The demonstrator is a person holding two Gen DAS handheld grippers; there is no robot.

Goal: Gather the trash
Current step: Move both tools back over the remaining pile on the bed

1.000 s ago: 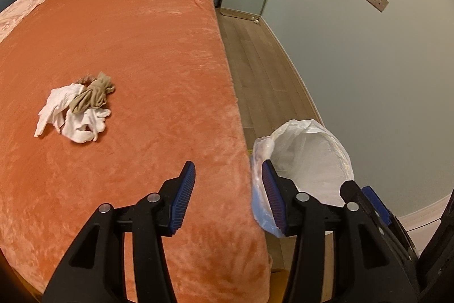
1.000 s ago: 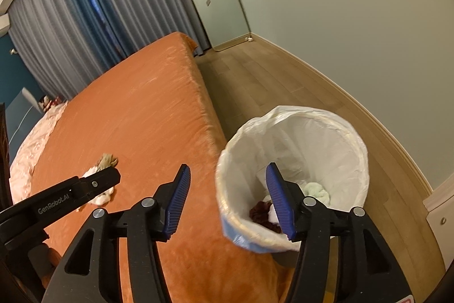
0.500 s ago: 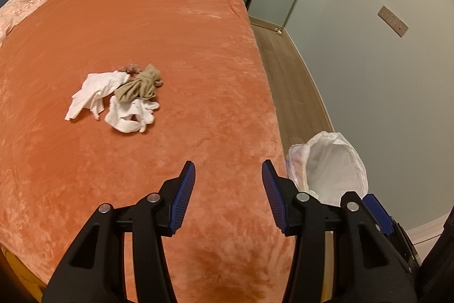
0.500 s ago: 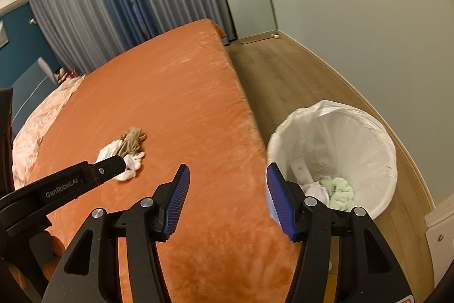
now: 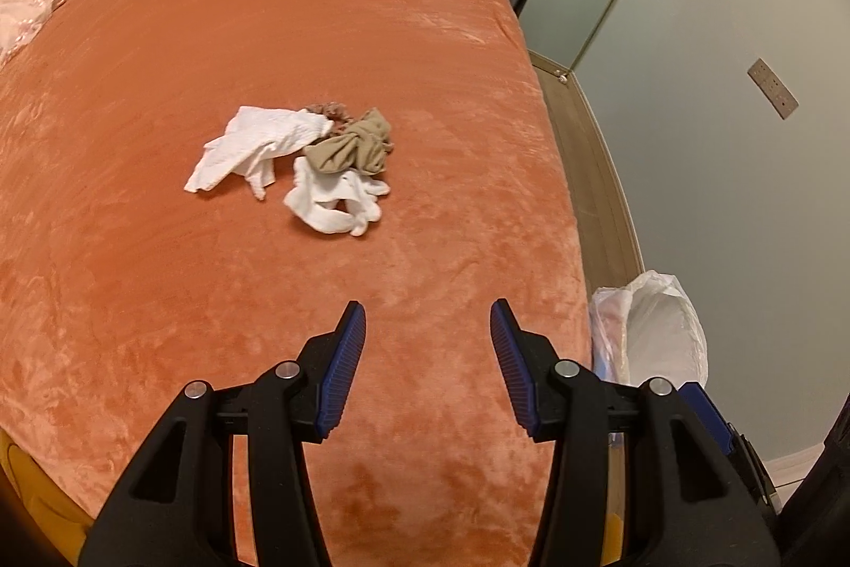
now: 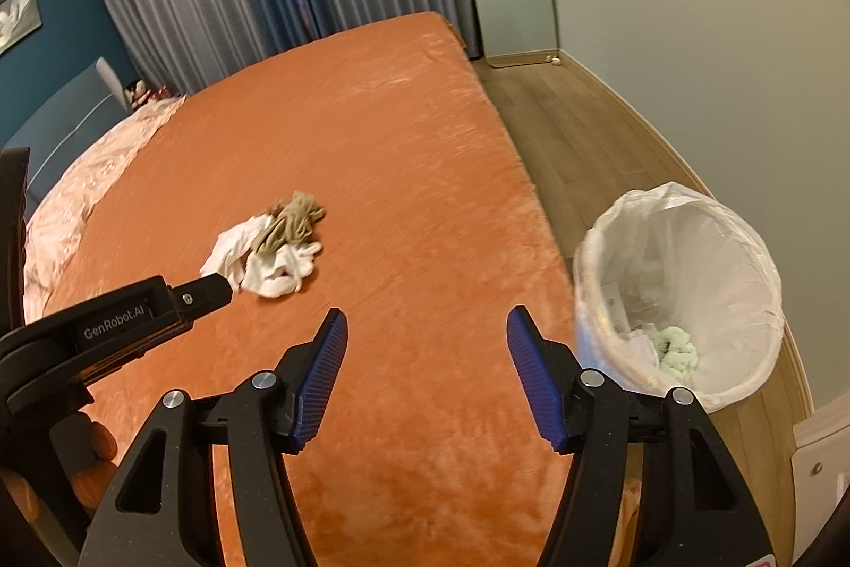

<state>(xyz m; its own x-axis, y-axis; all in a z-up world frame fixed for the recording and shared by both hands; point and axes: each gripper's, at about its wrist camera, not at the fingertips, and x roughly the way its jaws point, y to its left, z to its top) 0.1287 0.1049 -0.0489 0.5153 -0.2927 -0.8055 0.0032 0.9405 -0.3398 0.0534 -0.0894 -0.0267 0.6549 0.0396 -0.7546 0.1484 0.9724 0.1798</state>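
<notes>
Both tongs empty, hovering over the near part of the orange bed (image 5: pixel 159 301). Left tongs (image 5: pixel 427 338) half-wide, nothing between the pads. Right tongs (image 6: pixel 426 346) wider, jaws just been opening, nothing between them either.

Rag pile (image 5: pixel 297 166) ahead of the left tongs and a bit to their left, well apart, out in the middle of the bed. From the right tongs, same pile (image 6: pixel 268 251) ahead and further left, beyond the left tongs' tip (image 6: pixel 204 293). Left hand looks nearer, so likely the one to reach. Pile's long axis roughly crosswise to the left tongs' pointing line.

Pile: crumpled white cloth, a tan bunched piece on top, a second white wad nearest, a small brownish scrap behind. Soft, loose, likely to come up in pieces.

Lined bin (image 6: pixel 685 296) on the floor to the right of the right tongs, beside the bed edge, some trash already inside.
</notes>
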